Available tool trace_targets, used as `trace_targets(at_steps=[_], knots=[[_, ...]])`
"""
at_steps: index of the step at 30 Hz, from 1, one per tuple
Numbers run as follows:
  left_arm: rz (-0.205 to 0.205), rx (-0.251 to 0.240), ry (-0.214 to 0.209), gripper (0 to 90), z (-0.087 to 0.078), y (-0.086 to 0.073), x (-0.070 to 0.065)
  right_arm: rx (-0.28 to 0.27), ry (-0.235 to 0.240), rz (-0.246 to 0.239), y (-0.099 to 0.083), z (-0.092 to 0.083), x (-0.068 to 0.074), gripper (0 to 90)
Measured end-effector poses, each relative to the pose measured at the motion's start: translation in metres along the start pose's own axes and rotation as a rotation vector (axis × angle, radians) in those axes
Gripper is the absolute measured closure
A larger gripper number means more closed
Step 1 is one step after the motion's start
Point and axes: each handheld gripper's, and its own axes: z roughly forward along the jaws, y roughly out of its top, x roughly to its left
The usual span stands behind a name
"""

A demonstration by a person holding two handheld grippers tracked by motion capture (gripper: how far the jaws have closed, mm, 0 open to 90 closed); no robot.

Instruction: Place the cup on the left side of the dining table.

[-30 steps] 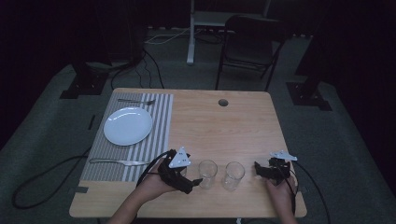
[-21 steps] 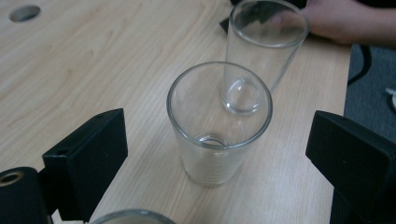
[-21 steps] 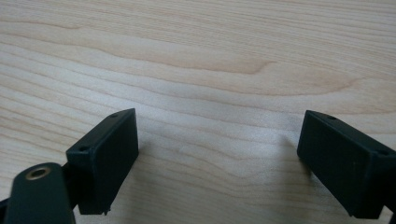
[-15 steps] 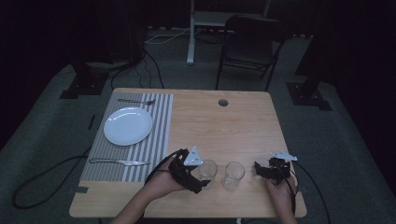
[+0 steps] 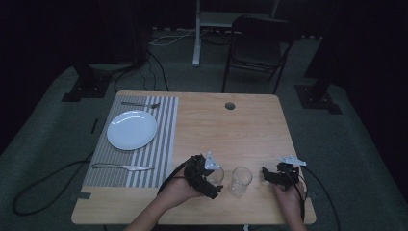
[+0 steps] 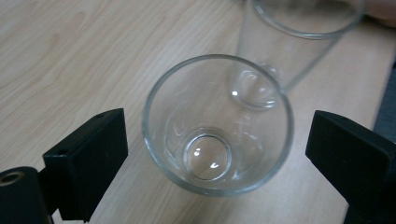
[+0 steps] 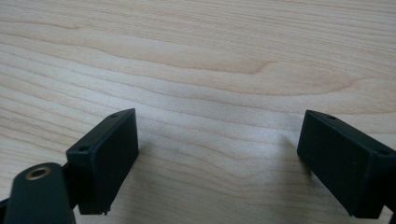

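Two glasses stood near the bench's (image 5: 250, 125) front edge. The left tool (image 6: 217, 154) gaped wide around the left glass (image 6: 217, 123), not touching; the second glass (image 5: 240, 181) stood just right. The right tool (image 7: 217, 154) hung open, empty. One plate (image 5: 132, 130), one fork (image 5: 139, 104), one knife (image 5: 123, 167) lay on the mat (image 5: 161, 154).

Black two-jawed left claw (image 5: 210, 179) and right claw (image 5: 269, 174), grey plates, trailing cables

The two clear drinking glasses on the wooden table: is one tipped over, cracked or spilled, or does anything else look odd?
Nothing stands out. Both clear drinking glasses stand upright, empty and whole on the wooden table. The left hand-held gripper is open around the nearer one, not touching it.
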Motion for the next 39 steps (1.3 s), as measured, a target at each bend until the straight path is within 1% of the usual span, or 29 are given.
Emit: trace_targets(at_steps=[1, 2, 5, 6, 7, 8, 9, 10, 11, 12, 13, 14, 15, 22, 23, 25, 28, 29, 31, 32, 33, 35, 39], knots=[[-0.009, -0.001, 0.007, 11.9, 0.0, 0.001, -0.002, 0.0, 0.0, 0.0, 0.0, 0.0, 0.0, 12.1], [-0.022, 0.005, 0.03, 12.2, 0.001, 0.002, -0.002, 0.0, 0.0, 0.0, 0.0, 0.0, 0.0, 12.1], [-0.025, 0.007, 0.03, 13.2, 0.002, 0.003, -0.002, 0.0, 0.0, 0.0, 0.0, 0.0, 0.0, 12.1], [-0.027, 0.021, 0.046, 15.4, 0.003, 0.005, -0.003, 0.0, 0.0, 0.001, 0.0, 0.0, 0.0, 12.1], [-0.026, 0.025, 0.053, 15.5, 0.003, 0.005, -0.003, 0.0, 0.0, 0.0, 0.0, 0.0, 0.0, 12.1], [-0.015, 0.027, 0.052, 16.8, 0.003, 0.006, -0.003, 0.0, 0.0, 0.0, 0.0, 0.0, 0.0, 12.1], [-0.013, 0.032, 0.057, 18.3, 0.003, 0.006, -0.003, 0.0, 0.0, 0.0, 0.0, 0.0, 0.0, 12.1], [-0.015, 0.035, 0.056, 18.4, 0.004, 0.007, -0.003, 0.0, 0.0, 0.002, 0.0, 0.0, 0.0, 12.1], [-0.002, 0.042, 0.055, 18.4, 0.004, 0.008, -0.004, 0.0, 0.0, 0.0, 0.0, 0.0, 0.0, 12.1], [-0.002, 0.042, 0.055, 18.6, 0.004, 0.008, -0.004, 0.0, 0.0, 0.0, 0.0, 0.0, 0.0, 12.1], [0.019, 0.065, 0.067, 18.7, 0.006, 0.009, -0.006, 0.0, 0.0, 0.0, 0.0, 0.0, 0.0, 12.1], [0.036, 0.07, 0.062, 19.7, 0.005, 0.01, -0.007, 0.0, 0.0, 0.0, 0.0, 0.0, 0.0, 12.1], [0.037, 0.073, 0.051, 26.9, 0.004, 0.011, -0.006, 0.0, 0.0, 0.001, 0.0, 0.0, 0.0, 12.1], [0.039, 0.095, 0.037, 27.6, 0.004, 0.014, -0.005, 0.0, 0.0, 0.001, 0.0, 0.0, 0.0, 12.1], [0.029, 0.09, 0.031, 27.8, 0.004, 0.014, -0.004, 0.0, 0.0, 0.001, 0.0, 0.0, 0.0, 12.1], [0.022, 0.083, 0.013, 28.6, 0.003, 0.015, -0.003, 0.0, 0.0, 0.0, 0.0, 0.0, 0.0, 12.1], [0.026, 0.086, 0.017, 28.7, 0.003, 0.016, -0.003, 0.0, 0.0, 0.001, 0.0, 0.0, 0.0, 12.1], [0.034, 0.088, 0.015, 28.8, 0.003, 0.016, -0.003, 0.0, 0.0, 0.0, 0.0, 0.0, 0.0, 12.1], [0.031, 0.086, 0.025, 28.8, 0.004, 0.017, -0.004, 0.0, 0.0, 0.0, 0.0, 0.0, 0.0, 12.1], [0.042, 0.087, 0.022, 28.8, 0.003, 0.017, -0.004, 0.0, 0.0, 0.0, 0.0, 0.0, 0.0, 12.1], [0.042, 0.087, 0.022, 28.9, 0.003, 0.017, -0.004, 0.0, 0.0, 0.0, 0.0, 0.0, 0.0, 12.1], [0.048, 0.08, 0.026, 28.9, 0.001, 0.019, -0.004, 0.0, 0.0, 0.0, 0.0, 0.0, 0.0, 12.1], [0.045, 0.065, 0.026, 28.9, -0.002, 0.021, -0.003, 0.0, 0.0, 0.0, 0.0, 0.0, 0.0, 12.2]])
